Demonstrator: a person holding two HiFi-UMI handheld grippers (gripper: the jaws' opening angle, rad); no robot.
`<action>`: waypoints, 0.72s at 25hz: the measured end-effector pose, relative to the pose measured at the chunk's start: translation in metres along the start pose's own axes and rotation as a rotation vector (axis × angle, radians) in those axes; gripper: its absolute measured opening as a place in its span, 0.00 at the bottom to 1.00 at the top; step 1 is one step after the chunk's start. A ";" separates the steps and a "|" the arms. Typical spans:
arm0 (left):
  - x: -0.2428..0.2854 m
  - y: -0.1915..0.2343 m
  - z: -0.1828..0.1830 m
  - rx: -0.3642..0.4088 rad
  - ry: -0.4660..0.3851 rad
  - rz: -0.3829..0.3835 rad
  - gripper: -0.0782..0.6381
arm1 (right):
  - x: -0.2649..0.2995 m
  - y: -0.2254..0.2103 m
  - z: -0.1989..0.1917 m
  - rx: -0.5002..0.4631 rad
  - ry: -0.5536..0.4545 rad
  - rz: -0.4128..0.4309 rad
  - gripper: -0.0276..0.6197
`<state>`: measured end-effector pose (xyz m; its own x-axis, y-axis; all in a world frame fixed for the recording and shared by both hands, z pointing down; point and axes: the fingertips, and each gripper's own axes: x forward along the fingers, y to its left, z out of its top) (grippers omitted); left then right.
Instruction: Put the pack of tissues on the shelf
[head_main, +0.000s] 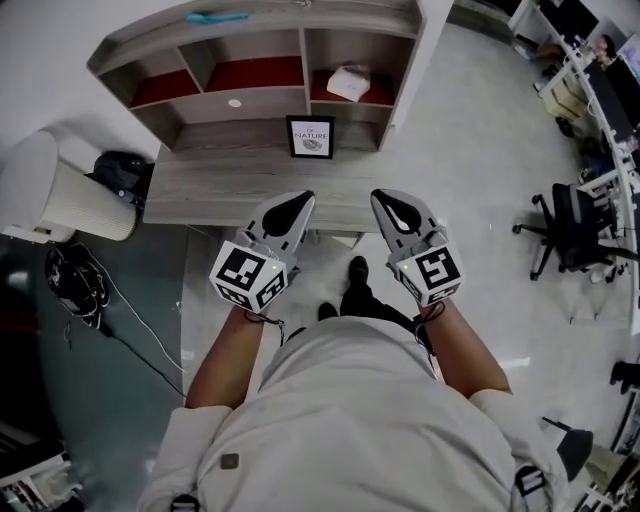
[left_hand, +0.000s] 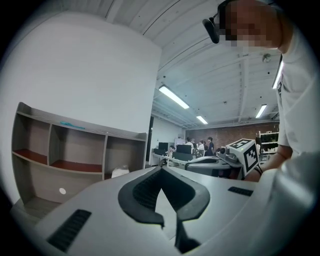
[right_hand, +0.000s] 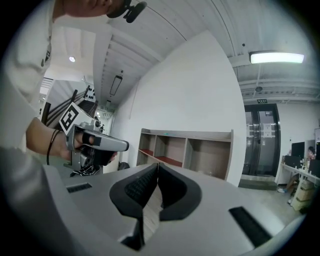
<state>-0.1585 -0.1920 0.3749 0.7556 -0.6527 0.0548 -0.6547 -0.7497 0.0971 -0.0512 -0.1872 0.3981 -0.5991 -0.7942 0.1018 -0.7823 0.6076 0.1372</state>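
Note:
The white pack of tissues (head_main: 348, 82) lies in the right-hand compartment of the grey shelf unit (head_main: 255, 100), on its red floor; it also shows small in the left gripper view (left_hand: 120, 171). Both grippers are held side by side over the near edge of the desk, well short of the shelf. My left gripper (head_main: 302, 197) (left_hand: 161, 169) is shut with nothing between its tips. My right gripper (head_main: 381, 197) (right_hand: 158, 165) is shut and empty too. Each gripper sees the other beside it, the right gripper (left_hand: 220, 162) and the left gripper (right_hand: 95, 142).
A framed picture (head_main: 310, 137) stands on the grey desk (head_main: 200, 185) below the shelves. A teal object (head_main: 217, 17) lies on the shelf top. A white lampshade (head_main: 60, 195) and cables (head_main: 75, 280) sit at left; an office chair (head_main: 565, 225) stands at right.

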 end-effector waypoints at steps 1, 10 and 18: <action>0.000 -0.005 -0.001 -0.002 0.001 -0.008 0.13 | -0.006 0.002 0.000 0.000 -0.001 0.001 0.08; -0.003 -0.057 -0.008 0.001 0.011 -0.081 0.13 | -0.061 0.016 -0.004 0.039 0.030 0.023 0.07; 0.009 -0.107 -0.015 -0.011 0.017 -0.096 0.13 | -0.126 -0.003 -0.019 0.041 0.039 0.029 0.07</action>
<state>-0.0815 -0.1160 0.3801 0.8150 -0.5762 0.0615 -0.5793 -0.8072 0.1136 0.0296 -0.0889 0.4034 -0.6154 -0.7751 0.1432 -0.7713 0.6296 0.0931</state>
